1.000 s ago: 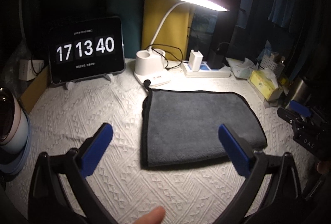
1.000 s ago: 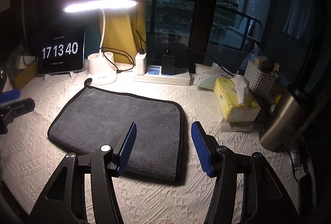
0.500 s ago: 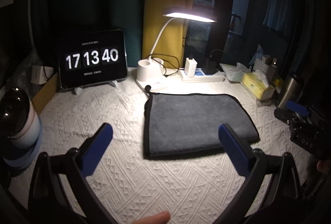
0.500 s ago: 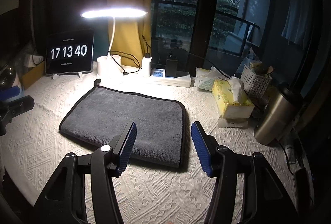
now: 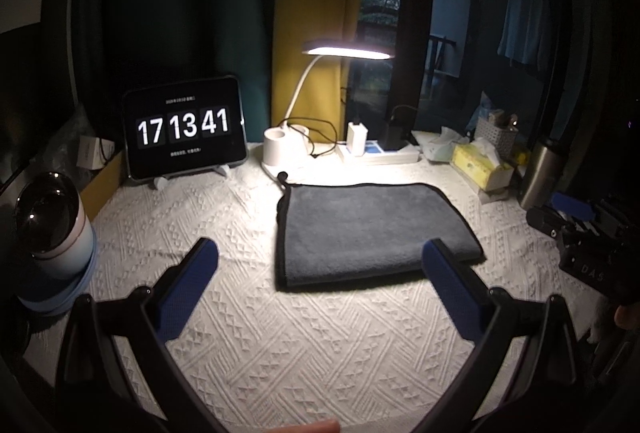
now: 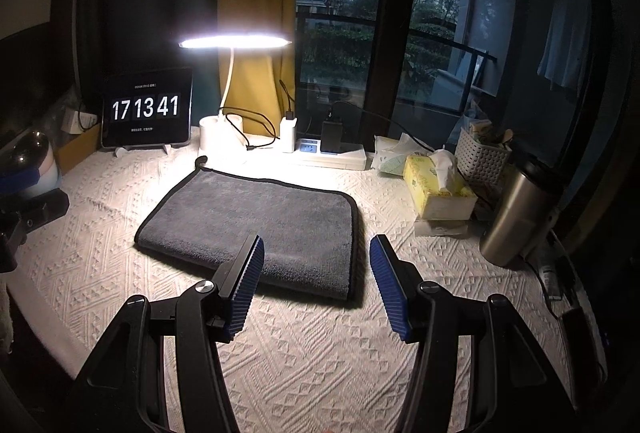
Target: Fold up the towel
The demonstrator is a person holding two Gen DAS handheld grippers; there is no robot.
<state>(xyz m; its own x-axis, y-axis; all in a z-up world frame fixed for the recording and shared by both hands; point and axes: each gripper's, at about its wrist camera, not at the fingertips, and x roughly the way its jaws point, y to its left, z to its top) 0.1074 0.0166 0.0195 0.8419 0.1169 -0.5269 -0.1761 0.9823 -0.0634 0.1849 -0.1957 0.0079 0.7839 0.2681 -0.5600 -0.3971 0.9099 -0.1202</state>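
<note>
A dark grey towel with black edging lies flat, folded into a rectangle, on the white textured tablecloth. It also shows in the right wrist view. My left gripper is open and empty, held above the cloth, short of the towel's near edge. My right gripper is open and empty, above the towel's near right corner. The right gripper shows at the right edge of the left wrist view.
At the back stand a tablet clock, a lit desk lamp on a white base, and a power strip. A yellow tissue box, a white basket and a steel flask stand right. A mug stands left.
Both grippers have pulled back and up from the towel, which now looks smaller and farther. The towel has not moved. Both grippers stayed open.
</note>
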